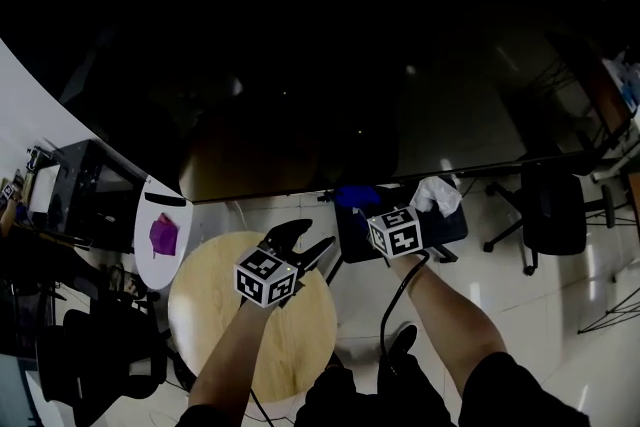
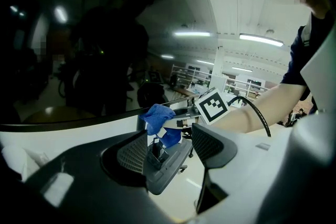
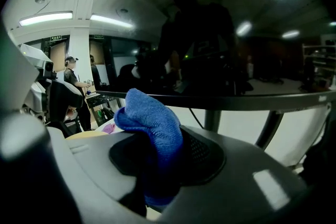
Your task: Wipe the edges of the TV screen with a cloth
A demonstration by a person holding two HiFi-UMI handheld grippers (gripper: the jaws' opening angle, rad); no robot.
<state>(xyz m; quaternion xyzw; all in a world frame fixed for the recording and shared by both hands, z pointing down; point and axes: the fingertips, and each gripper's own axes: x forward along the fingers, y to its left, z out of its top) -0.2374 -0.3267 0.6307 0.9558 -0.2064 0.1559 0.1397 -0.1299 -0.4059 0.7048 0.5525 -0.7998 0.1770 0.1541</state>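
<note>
The TV screen [image 1: 330,65] is a big dark panel across the top of the head view, and its bottom edge [image 1: 420,177] slants up to the right. My right gripper [image 1: 358,207] is shut on a blue cloth [image 1: 356,196], which it holds just under that edge. In the right gripper view the cloth [image 3: 152,128] bulges up between the jaws of the right gripper [image 3: 157,157], below the TV's lower edge [image 3: 220,102]. My left gripper [image 1: 308,237] is open and holds nothing, left of the right one. Between the spread jaws of the left gripper [image 2: 170,149] the cloth [image 2: 160,122] shows ahead.
A round wooden table [image 1: 250,325] stands below the left gripper. At the left is a white oval table [image 1: 150,260] with a purple cloth [image 1: 164,235]. A black office chair [image 1: 552,213] is at the right. White tissue [image 1: 436,194] lies on a dark box beside the right gripper.
</note>
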